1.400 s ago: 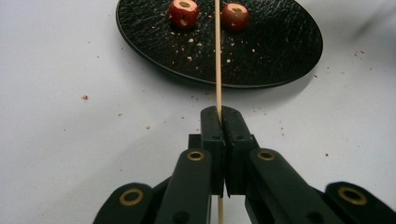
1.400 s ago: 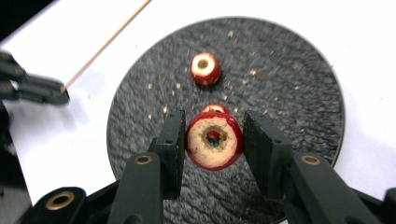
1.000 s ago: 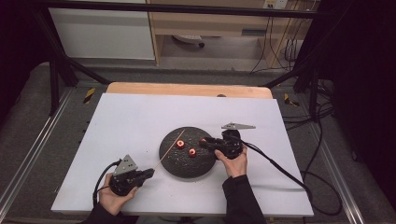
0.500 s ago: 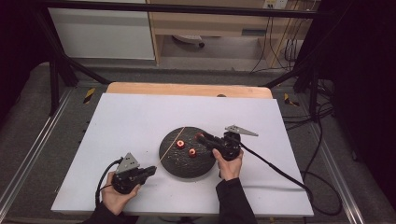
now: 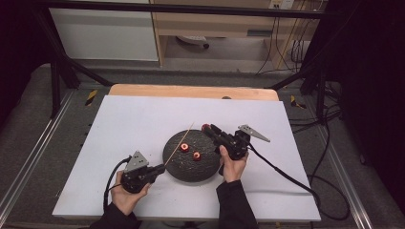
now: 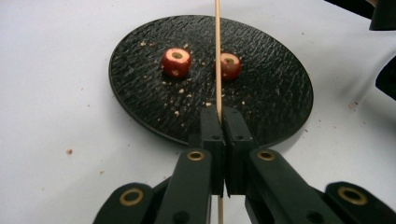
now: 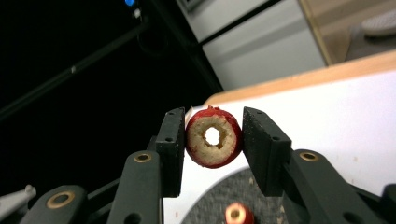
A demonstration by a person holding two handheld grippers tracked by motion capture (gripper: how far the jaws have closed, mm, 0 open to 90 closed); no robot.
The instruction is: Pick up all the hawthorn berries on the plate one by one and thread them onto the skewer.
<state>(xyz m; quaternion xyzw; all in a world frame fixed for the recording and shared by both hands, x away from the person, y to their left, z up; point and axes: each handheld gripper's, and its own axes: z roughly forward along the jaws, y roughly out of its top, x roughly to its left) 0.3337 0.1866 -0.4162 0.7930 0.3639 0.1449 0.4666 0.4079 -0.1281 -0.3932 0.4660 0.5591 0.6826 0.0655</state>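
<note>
Left claw point(image 6: 219, 116) pinches the skewer point(image 6: 217, 51); right claw point(image 7: 212, 135) pinches a cored fruit point(image 7: 214, 136) at the plate's point(image 5: 179, 171) two o'clock; misalignment could split it.

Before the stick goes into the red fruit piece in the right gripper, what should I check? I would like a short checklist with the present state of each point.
1. Wooden skewer clamped in the left gripper: ok, jaws shut on it.
2. Cored fruit piece held by the right gripper: ok, a pad presses on each side.
3. Hole through the held piece open: ok, light shows through it.
4. Skewer tip lined up with that hole: not ok, in the high view the skewer ends apart from the held piece.
5. Skewer tip sharp and whole: cannot tell.
6. Two more pieces waiting on the black plate: ok.
</note>
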